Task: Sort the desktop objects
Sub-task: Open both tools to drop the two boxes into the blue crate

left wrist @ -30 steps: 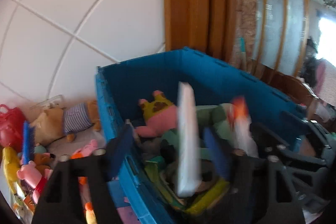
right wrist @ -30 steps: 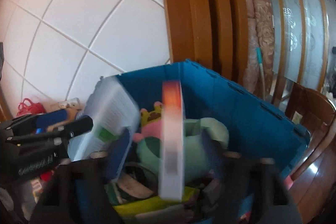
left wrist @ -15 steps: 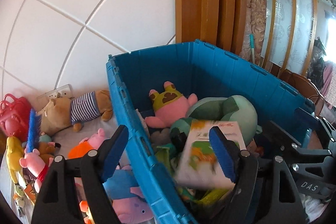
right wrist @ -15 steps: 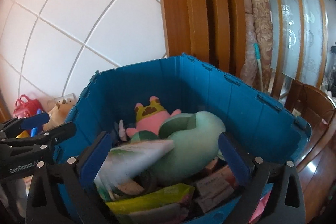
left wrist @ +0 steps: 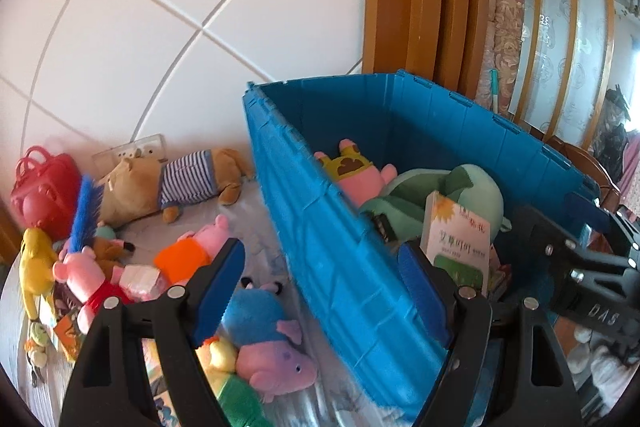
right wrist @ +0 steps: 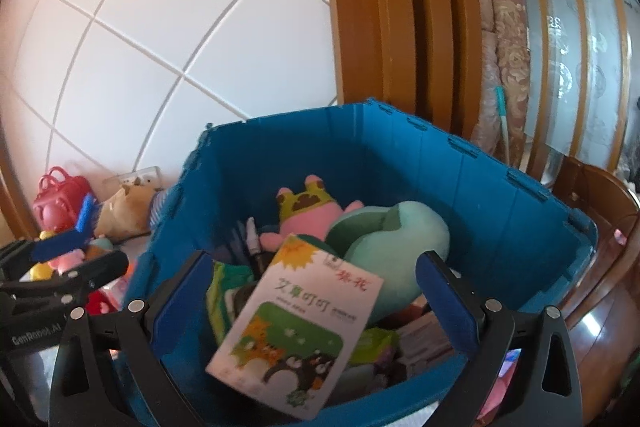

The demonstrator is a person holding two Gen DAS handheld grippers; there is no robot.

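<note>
Above the blue crate [right wrist: 500, 187], both tongs [right wrist: 316, 287] [left wrist: 320, 279] gape empty, the right's just widened off the booklet [right wrist: 304, 331].

The left wrist view looks forward and down along the left claw [left wrist: 320, 291], close over the near left wall of the blue bin [left wrist: 344, 227], with the toy-strewn surface [left wrist: 260, 227] to its left. The right wrist view looks forward and down along the right claw [right wrist: 314, 297], close over the bin's inside. Both share the bin [right wrist: 500, 211], the booklet [left wrist: 460, 247] [right wrist: 300, 327] and the tiled wall [left wrist: 160, 27] [right wrist: 160, 27].
</note>
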